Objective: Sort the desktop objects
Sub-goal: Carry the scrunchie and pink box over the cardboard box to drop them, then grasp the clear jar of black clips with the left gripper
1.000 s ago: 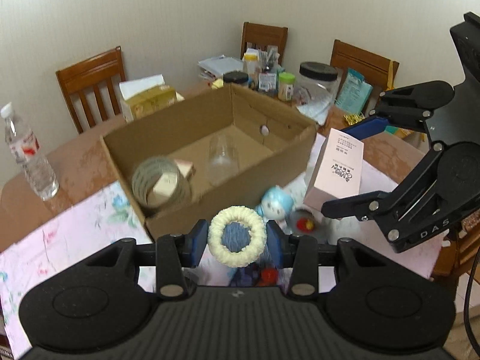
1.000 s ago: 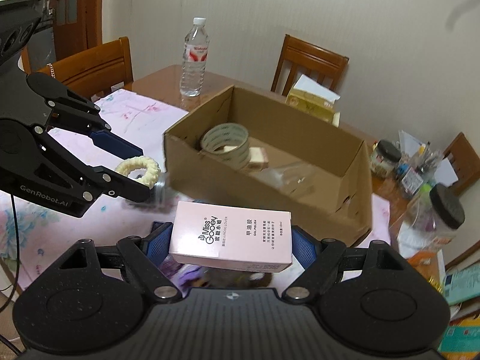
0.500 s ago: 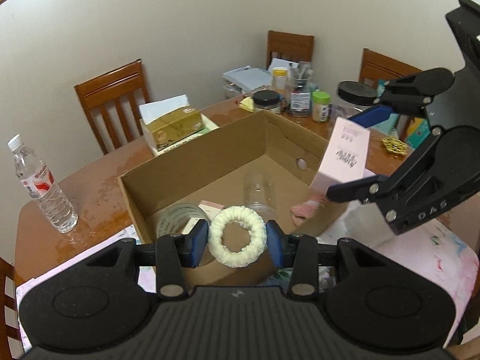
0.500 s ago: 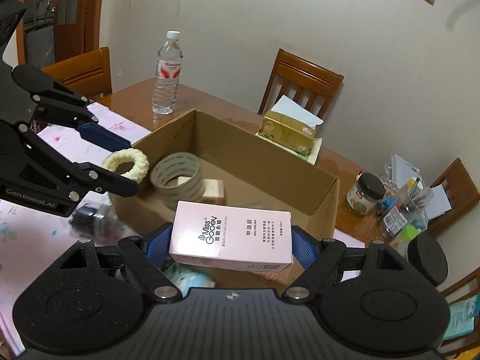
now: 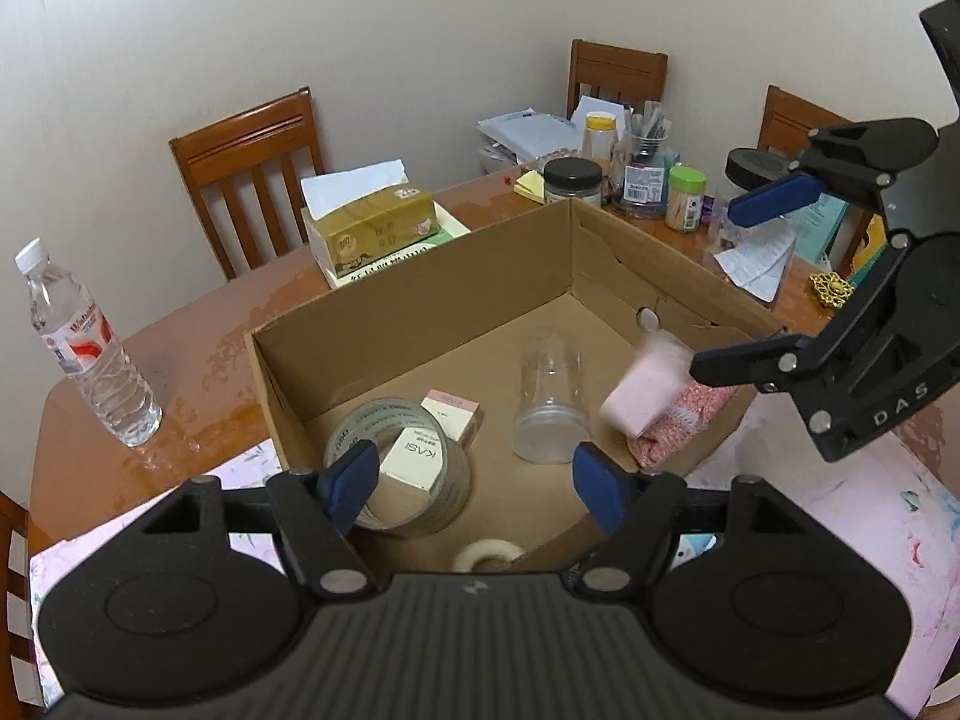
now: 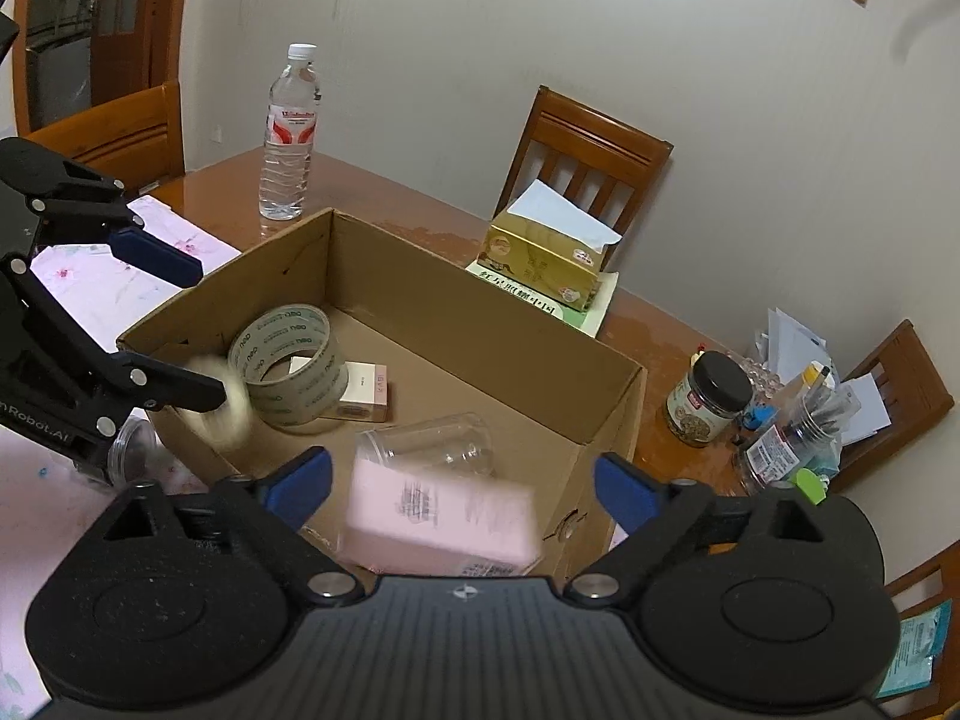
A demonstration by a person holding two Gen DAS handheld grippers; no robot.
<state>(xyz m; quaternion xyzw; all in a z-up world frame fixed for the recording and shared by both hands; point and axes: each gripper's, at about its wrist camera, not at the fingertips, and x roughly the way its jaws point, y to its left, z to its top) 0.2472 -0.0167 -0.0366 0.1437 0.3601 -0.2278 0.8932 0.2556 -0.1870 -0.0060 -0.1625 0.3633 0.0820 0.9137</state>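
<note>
1. Just under my left gripper (image 5: 474, 480), in the left wrist view, the cream ring (image 5: 487, 553) is seen at the near wall of the cardboard box (image 5: 420, 300). The jaws are opening and nothing is between them; the ring touches no pad.
2. Ahead of this gripper, inside the box, lie a tape roll (image 5: 399, 468) with a small white carton (image 5: 417, 456) in it, a pink-topped small box (image 5: 453, 414) behind, and a clear cup (image 5: 549, 402) on its side. To its right I see the right gripper (image 5: 738, 282), with the blurred pink box (image 5: 651, 393) below its lower finger, over a reddish cloth (image 5: 684, 420).
3. Below my right gripper (image 6: 462, 480), in the right wrist view, the pink box (image 6: 441, 519) is blurred and tilted, free of both pads. These jaws are also opening, already wide.
4. To the left of this gripper the left gripper (image 6: 180, 324) is over the near left corner, and the ring (image 6: 228, 402) is a pale blur beside the tape roll (image 6: 291, 363).
5. What could go wrong, in my judgement: the pink box is close to the near wall, so it can hit the rim and tip outside. It can also land on the clear cup (image 6: 432, 444) and make it roll.
6. The ring is light; it can bounce from the tape roll. If I pull a gripper back low, a finger can catch the box wall and drag the box.
</note>
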